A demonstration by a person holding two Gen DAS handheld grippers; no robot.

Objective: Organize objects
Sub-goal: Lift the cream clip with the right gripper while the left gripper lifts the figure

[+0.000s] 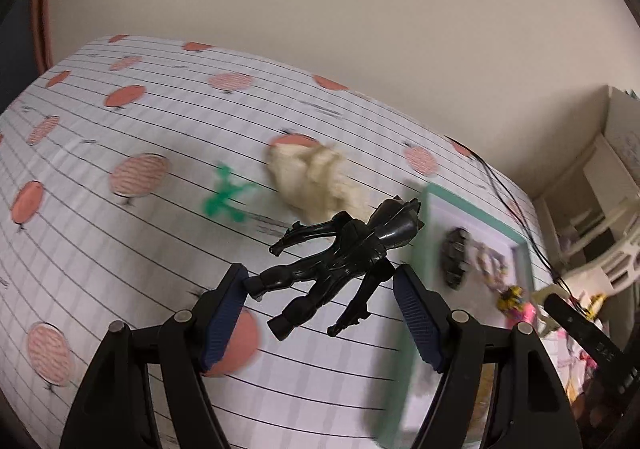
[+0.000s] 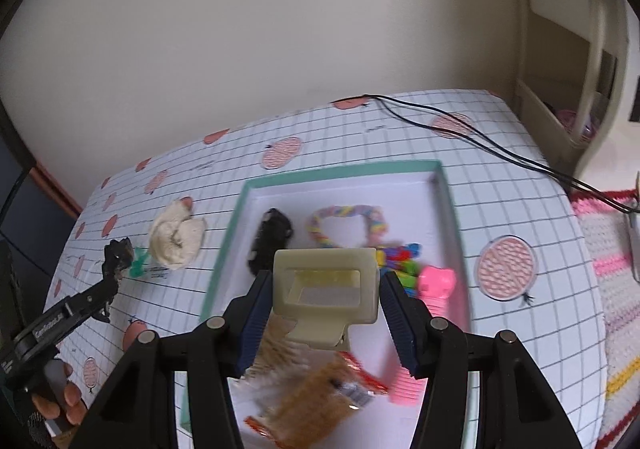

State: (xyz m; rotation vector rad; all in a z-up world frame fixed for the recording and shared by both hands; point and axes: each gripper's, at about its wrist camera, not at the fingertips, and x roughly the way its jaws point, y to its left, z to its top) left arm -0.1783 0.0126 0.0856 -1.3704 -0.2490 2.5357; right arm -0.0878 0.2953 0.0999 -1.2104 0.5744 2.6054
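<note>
A black action figure [image 1: 340, 253] hangs tilted above the tablecloth, and my left gripper [image 1: 322, 273] is shut on it, with one foot against the left pad and its side against the right pad. In the right wrist view this figure [image 2: 117, 255] sits at the tip of the left gripper [image 2: 106, 289]. My right gripper [image 2: 326, 277] is shut on a cream plastic clip [image 2: 326, 285] over the teal-rimmed white tray [image 2: 340, 169]. The tray holds a black claw clip [image 2: 272, 237], a rainbow braided ring [image 2: 344, 219], a pink comb [image 2: 432, 289] and a snack packet [image 2: 316, 405].
On the fruit-print tablecloth [image 2: 500, 177], left of the tray, lie a cream fabric lump [image 2: 176, 237] and a small green toy [image 2: 138, 267]. A black cable [image 2: 480, 145] crosses the far right corner. A cream shelf unit [image 2: 568, 89] stands beyond it. A hand [image 2: 60, 401] grips the left handle.
</note>
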